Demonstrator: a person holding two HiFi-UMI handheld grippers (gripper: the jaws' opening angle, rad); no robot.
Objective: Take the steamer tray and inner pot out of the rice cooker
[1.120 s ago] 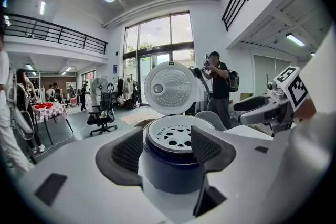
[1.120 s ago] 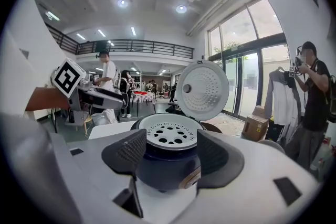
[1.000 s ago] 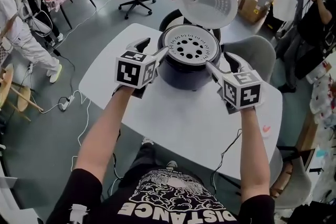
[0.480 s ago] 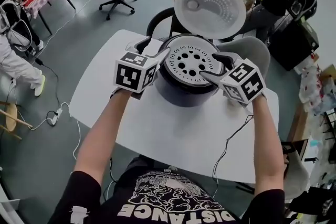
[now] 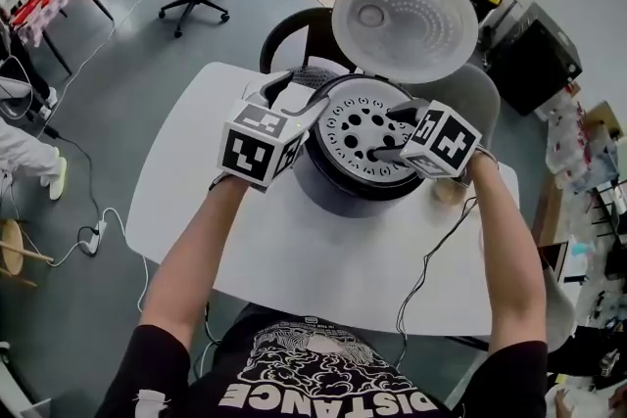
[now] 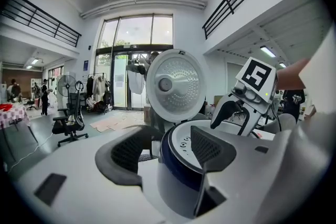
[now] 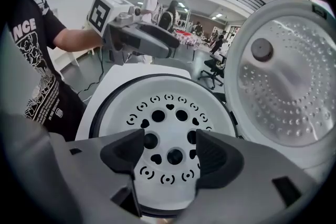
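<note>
1. The rice cooker (image 5: 328, 196) stands on the white table (image 5: 294, 259), with its lid (image 5: 404, 23) swung up and open behind it.
2. The steamer tray (image 5: 355, 127) sits in the cooker's mouth. It is a white disc pierced with round holes and small heart-shaped ones. The inner pot is hidden beneath it.
3. My right gripper (image 5: 385, 134) points steeply down over the middle of the tray. Its jaws have just been opening and stand wide apart, grasping nothing; only the tray's holes show between them.
4. My left gripper (image 5: 294, 93) is at the cooker's left rim, released. Its jaws are apart and straddle the rim, one outside the dark wall and one over the tray.
5. Each gripper carries a marker cube (image 5: 257, 147) with black-and-white square patterns.
6. The print on my black T-shirt (image 5: 328, 392) reads "DISTANCE" in white letters, upside down in the head view.
</note>
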